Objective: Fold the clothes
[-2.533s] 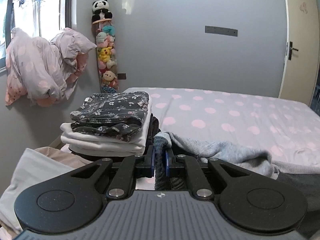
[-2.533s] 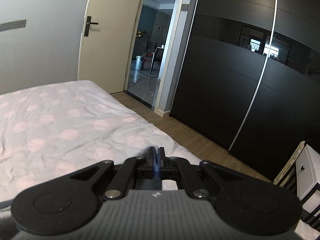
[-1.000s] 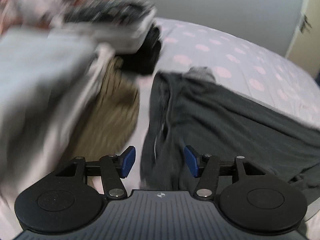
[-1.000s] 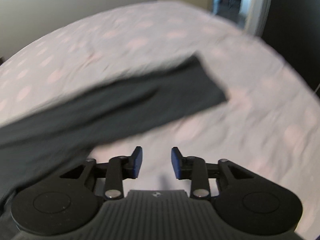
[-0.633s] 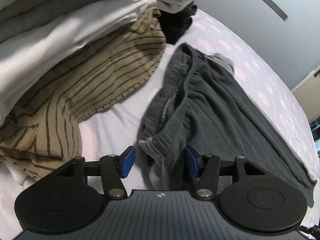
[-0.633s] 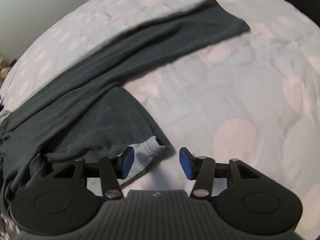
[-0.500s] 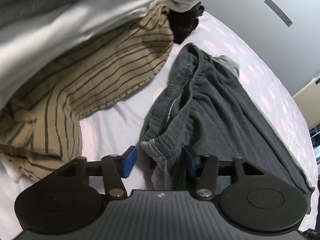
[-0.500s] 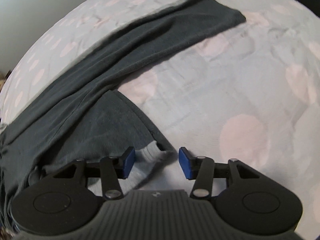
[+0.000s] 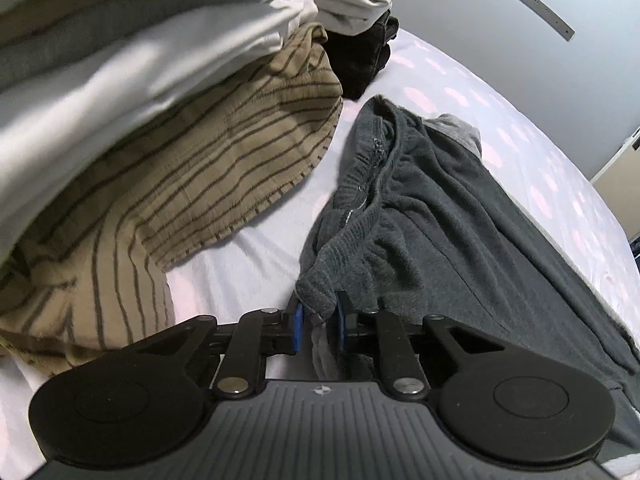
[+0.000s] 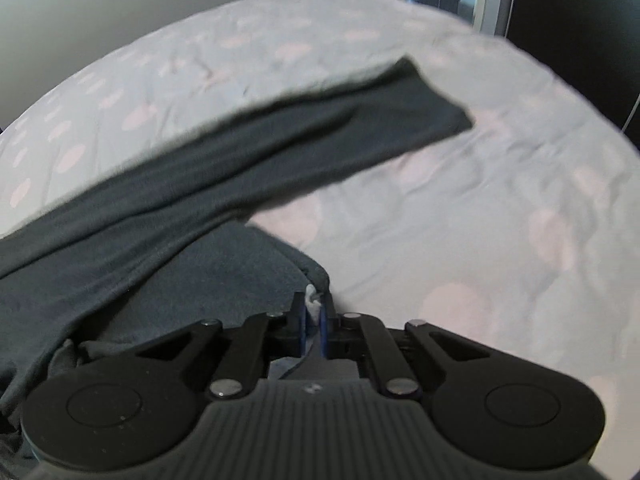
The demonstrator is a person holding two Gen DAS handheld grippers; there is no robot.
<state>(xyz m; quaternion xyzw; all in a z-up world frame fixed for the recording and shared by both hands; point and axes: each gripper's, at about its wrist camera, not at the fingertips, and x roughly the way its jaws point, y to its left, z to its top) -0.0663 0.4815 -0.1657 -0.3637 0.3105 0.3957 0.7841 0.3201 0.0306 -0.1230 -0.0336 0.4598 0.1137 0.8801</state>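
Grey fleece sweatpants lie spread across your pink-dotted bed sheet, waistband toward the striped tan garment and the stack of folded white clothes, one leg stretched out flat toward the far edge of the bed. A second ago both tools hung open over the cloth; now your left gripper is closing on a bunched corner of the waistband, with fabric between its blue pads. Your right gripper is closing too, its pads nearly together on the edge of the nearer, folded-back part of the pants, where a pale lining shows. That gives you two pinch points on the same garment, so you are probably ready to lift and lay it over. Check that each grip holds all the layers before you pull.
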